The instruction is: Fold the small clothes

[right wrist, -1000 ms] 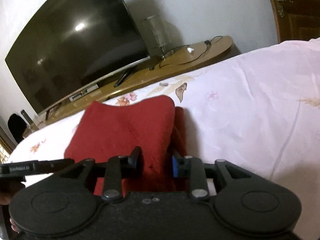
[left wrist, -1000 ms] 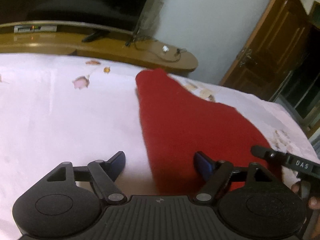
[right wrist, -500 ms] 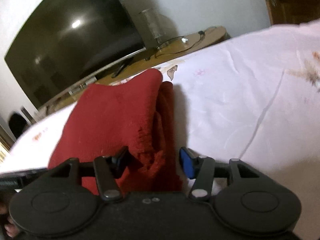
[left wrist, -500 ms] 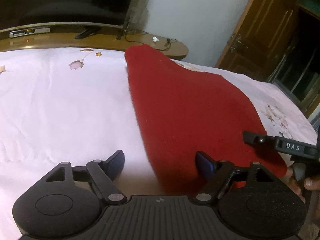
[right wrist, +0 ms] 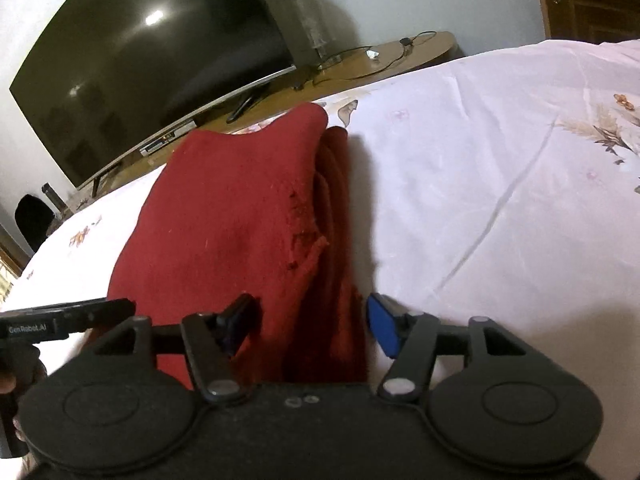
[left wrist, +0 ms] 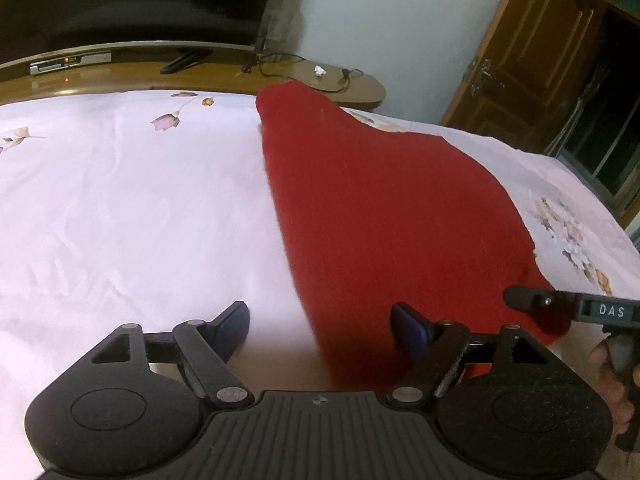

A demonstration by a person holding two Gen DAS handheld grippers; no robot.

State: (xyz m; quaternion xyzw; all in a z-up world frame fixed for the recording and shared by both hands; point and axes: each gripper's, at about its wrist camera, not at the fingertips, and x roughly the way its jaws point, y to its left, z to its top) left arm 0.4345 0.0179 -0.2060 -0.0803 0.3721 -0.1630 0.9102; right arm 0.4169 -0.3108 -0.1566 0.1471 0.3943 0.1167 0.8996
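red garment (right wrist: 240, 216) lies folded between both grippers' spread, unclamped jaws.

Your left gripper (left wrist: 320, 324) points forward and downward with its jaws spread wide, nothing pressed between the blue pads. Your right gripper (right wrist: 310, 322) sits close beside it at a similar downward tilt, its jaws opening, the pads clear of what lies between them. Your right hand (left wrist: 614, 376) shows at one edge, fingers wrapped around its gripper's handle.
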